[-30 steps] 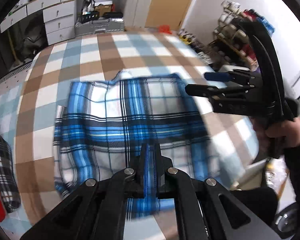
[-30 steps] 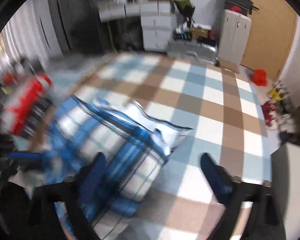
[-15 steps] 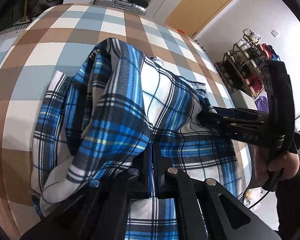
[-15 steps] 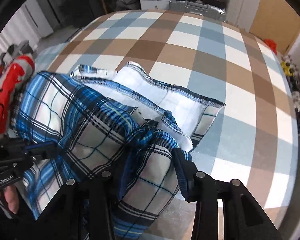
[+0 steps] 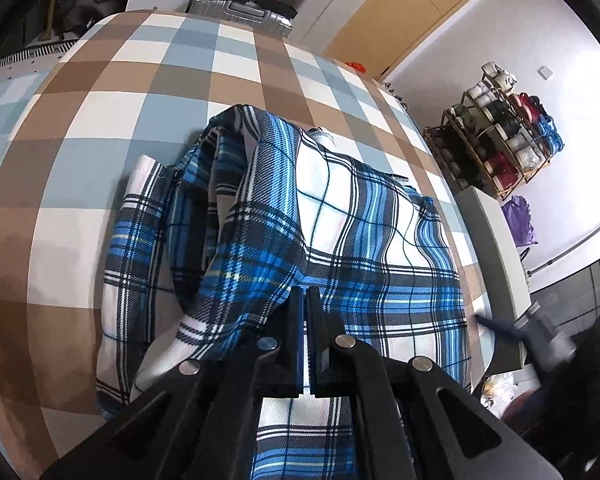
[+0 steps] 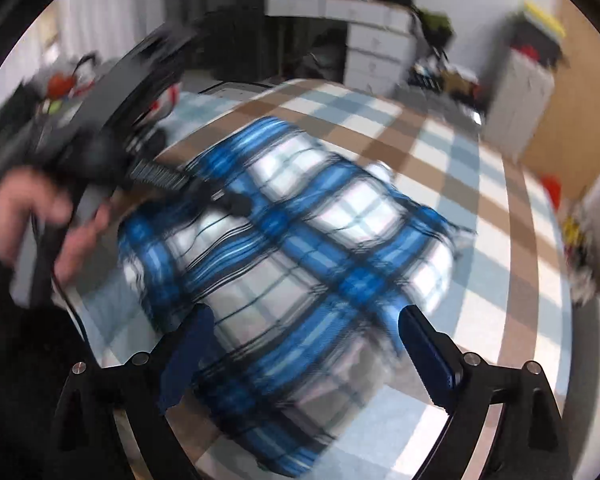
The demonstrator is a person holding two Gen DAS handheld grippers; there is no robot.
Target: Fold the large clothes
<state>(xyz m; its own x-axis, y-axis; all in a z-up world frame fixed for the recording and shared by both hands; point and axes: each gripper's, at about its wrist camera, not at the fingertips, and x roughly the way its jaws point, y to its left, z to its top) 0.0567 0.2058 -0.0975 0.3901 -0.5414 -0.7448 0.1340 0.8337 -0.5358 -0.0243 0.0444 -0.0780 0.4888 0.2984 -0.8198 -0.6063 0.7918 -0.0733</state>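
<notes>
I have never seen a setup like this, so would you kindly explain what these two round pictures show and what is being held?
There is no robot here: a person holds a two-finger claw in each hand, and each claw carries a wide-angle camera looking along its fingers. One picture comes from the left claw, the other from the right claw. A blue plaid garment lies on a checked bedcover. The left claw is shut on a fold of the garment. The right claw's jaws have just been opening; they stand wide above the cloth and grip nothing. That picture is blurred. In it, the person's left hand shows.
</notes>
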